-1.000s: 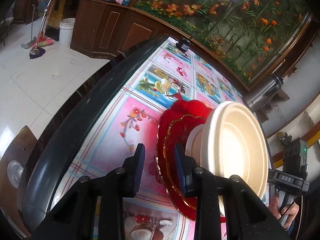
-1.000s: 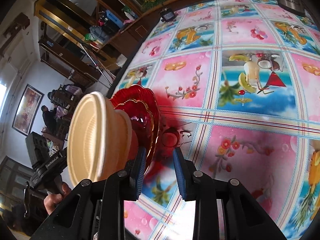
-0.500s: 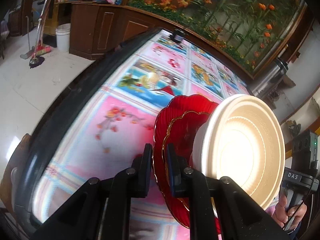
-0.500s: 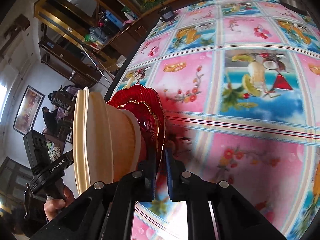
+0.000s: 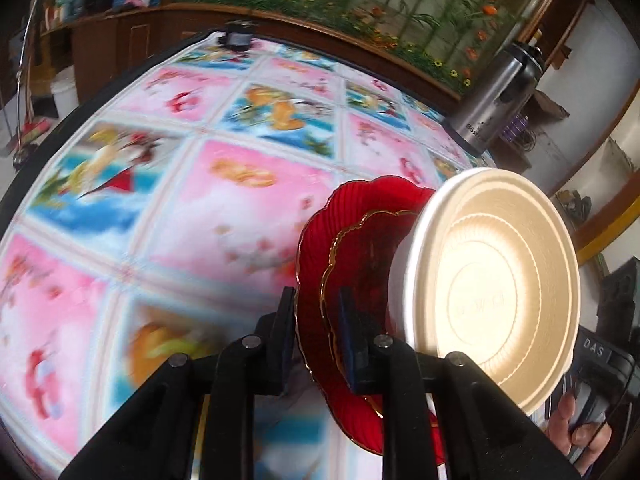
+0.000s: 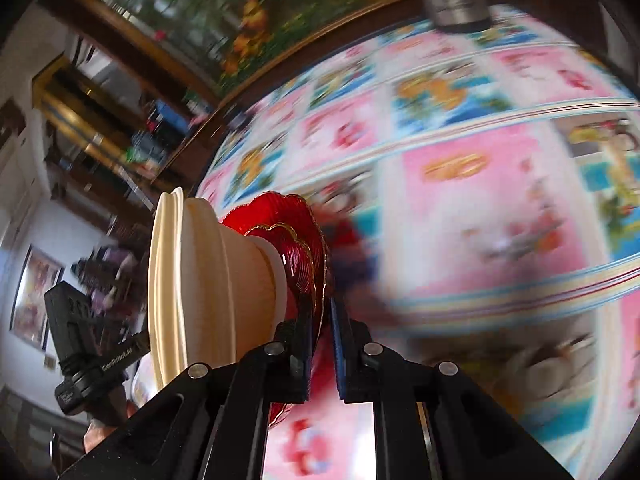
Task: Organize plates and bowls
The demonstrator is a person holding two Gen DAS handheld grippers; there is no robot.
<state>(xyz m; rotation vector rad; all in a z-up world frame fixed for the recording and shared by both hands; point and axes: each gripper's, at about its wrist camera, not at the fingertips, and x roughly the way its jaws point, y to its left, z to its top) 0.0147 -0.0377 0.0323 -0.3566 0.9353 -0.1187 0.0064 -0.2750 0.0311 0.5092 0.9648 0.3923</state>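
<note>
A table under a pink fruit-print cloth (image 5: 240,208) filled the background. The left gripper (image 5: 314,334) and right gripper (image 6: 320,344) were clamped on opposite rims of the red plates (image 5: 352,240), the cream bowl (image 5: 492,288) stacked on top, lying at 1 o'clock and 10 o'clock respectively.

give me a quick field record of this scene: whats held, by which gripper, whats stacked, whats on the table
left gripper: shut on the rim of the red plates
right gripper: shut on the opposite rim of the red plates
red plates: two, the smaller gold-edged one nested on the larger
cream bowls: stacked, sitting on the red plates
stack position: appears carried between both grippers, over the table
table: covered with a pink and blue fruit-print cloth
steel flask: upright at the far table edge
image quality: motion blur in both views
</note>
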